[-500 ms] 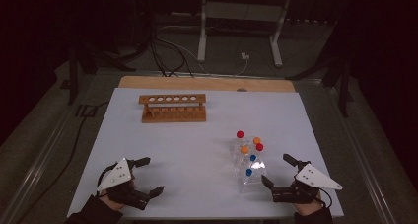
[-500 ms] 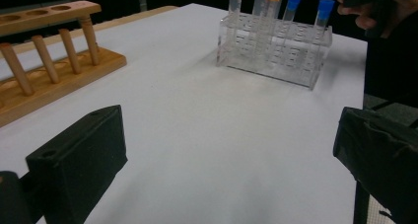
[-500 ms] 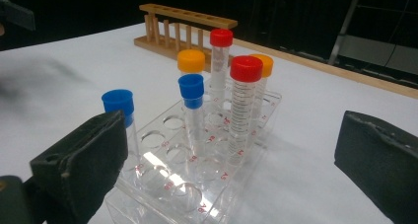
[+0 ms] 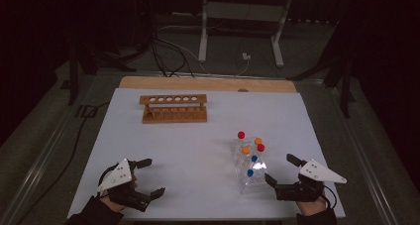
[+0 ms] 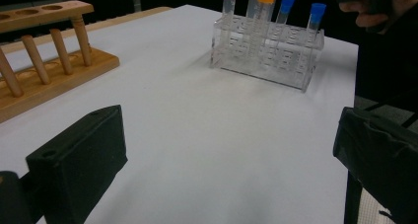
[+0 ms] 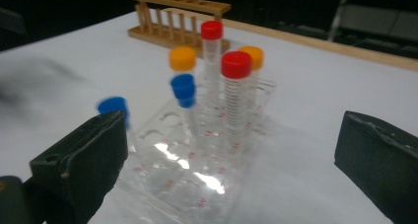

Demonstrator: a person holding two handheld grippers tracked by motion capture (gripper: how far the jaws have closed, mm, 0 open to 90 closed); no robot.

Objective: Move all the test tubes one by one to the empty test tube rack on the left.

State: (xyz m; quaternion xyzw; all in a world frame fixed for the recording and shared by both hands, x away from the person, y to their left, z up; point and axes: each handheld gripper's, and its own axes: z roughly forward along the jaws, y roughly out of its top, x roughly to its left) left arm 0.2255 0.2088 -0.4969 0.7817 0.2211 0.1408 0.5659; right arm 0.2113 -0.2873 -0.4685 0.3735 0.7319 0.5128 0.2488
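Note:
A clear plastic rack (image 4: 250, 173) stands on the white table sheet at the front right and holds several tubes with red, orange and blue caps. My right gripper (image 4: 278, 168) lies just right of it, open, with its jaws pointing at the rack and nothing between the pads. In the right gripper view the clear rack (image 6: 197, 160) stands close ahead, with a red-capped tube (image 6: 236, 66) near the middle. My left gripper (image 4: 154, 176) rests open and empty at the front left. A wooden tube rack (image 4: 173, 108) stands empty at the back.
The white sheet (image 4: 198, 150) covers the table, and a strip of wooden edge (image 4: 208, 83) shows at the back. In the left gripper view the wooden rack (image 5: 44, 71) is at the left, the clear rack (image 5: 266, 51) farther ahead, and a hand (image 5: 365, 12) at the top right.

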